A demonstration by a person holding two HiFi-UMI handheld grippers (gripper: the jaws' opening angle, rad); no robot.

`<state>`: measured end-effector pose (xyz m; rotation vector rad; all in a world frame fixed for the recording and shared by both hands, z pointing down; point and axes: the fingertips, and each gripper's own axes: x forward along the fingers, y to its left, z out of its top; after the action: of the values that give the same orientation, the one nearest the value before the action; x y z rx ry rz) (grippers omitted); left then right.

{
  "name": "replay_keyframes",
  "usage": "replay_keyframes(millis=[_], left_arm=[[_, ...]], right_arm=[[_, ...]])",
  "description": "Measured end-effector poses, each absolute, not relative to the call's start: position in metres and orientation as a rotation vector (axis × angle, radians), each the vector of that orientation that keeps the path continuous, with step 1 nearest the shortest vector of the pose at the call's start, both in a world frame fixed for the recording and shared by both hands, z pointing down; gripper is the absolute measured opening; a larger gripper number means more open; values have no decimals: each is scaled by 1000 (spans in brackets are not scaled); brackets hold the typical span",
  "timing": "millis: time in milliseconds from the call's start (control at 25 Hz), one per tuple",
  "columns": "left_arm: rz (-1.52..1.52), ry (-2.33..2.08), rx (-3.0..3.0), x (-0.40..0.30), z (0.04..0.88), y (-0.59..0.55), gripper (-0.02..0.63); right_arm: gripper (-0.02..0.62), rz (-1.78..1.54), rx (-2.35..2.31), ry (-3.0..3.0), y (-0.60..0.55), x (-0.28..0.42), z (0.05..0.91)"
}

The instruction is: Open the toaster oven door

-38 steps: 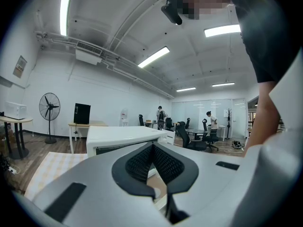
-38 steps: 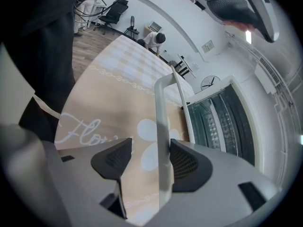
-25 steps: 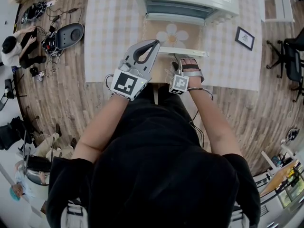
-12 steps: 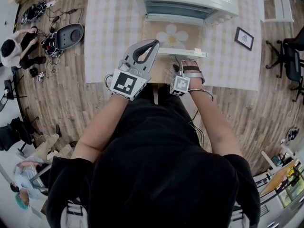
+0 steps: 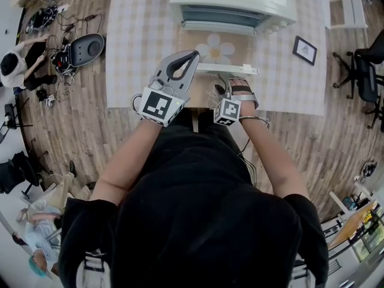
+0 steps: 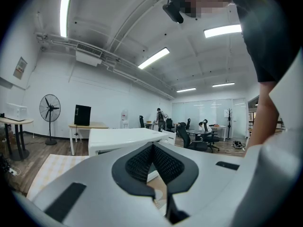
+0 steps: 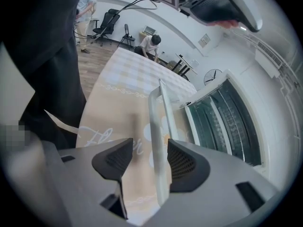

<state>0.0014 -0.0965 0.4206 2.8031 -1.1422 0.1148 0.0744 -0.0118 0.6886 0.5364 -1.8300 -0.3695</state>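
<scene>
R gripper [image 7: 148,149] jaws closing round door handle [image 7: 158,126], not yet pinched; handle lies parallel to desk's [image 5: 138,41] front edge. L gripper [image 6: 152,146] tips together, empty.

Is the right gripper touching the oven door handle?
Cannot tell. The right gripper view shows the handle between the closing jaws of the right gripper: clear gap at one pad, none visible at the other.

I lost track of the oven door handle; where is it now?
Head view: the door handle lies across the table's middle, in front of the toaster oven, just ahead of the right gripper, between its closing jaws.
</scene>
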Motion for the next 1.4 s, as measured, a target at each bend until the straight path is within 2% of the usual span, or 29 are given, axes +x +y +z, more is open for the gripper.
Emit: replay_keyframes(millis=[440, 840, 1400], left_arm=[[128, -1150, 2819, 0, 414, -102, 15], [132, -1158, 2814, 0, 406, -109, 15], [90, -1083, 2863, 8, 383, -106, 15]], right_arm=[[236, -241, 785, -2005, -57, 69, 601], [212, 48, 1059, -2307, -84, 59, 503], [119, 103, 1255, -2643, -86, 60, 389]])
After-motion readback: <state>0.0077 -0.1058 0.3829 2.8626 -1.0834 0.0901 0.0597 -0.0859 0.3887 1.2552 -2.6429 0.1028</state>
